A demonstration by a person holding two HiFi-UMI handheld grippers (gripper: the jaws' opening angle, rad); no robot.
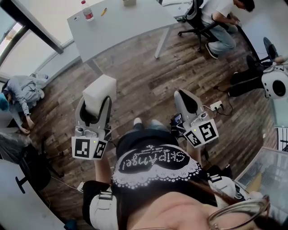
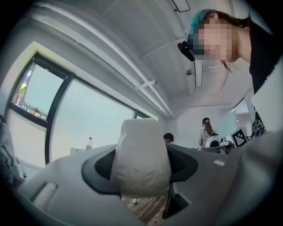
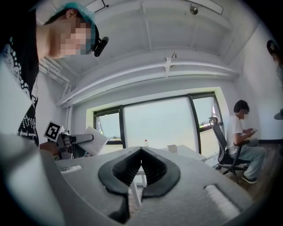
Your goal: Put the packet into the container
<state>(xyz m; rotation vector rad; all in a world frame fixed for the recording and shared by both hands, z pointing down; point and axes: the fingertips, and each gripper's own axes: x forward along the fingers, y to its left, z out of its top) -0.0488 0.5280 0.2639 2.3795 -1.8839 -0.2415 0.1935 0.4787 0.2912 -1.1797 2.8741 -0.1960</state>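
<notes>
My left claw (image 1: 95,107) grips the white packet (image 1: 101,90), with a pad pressing each side, so it stands upright between them above the wood floor (image 1: 148,81). My right claw (image 3: 141,152) is closed, tips together, with nothing in it. The white tabletop (image 1: 121,24) ahead, well apart, carries a bottle (image 1: 87,11).
</notes>
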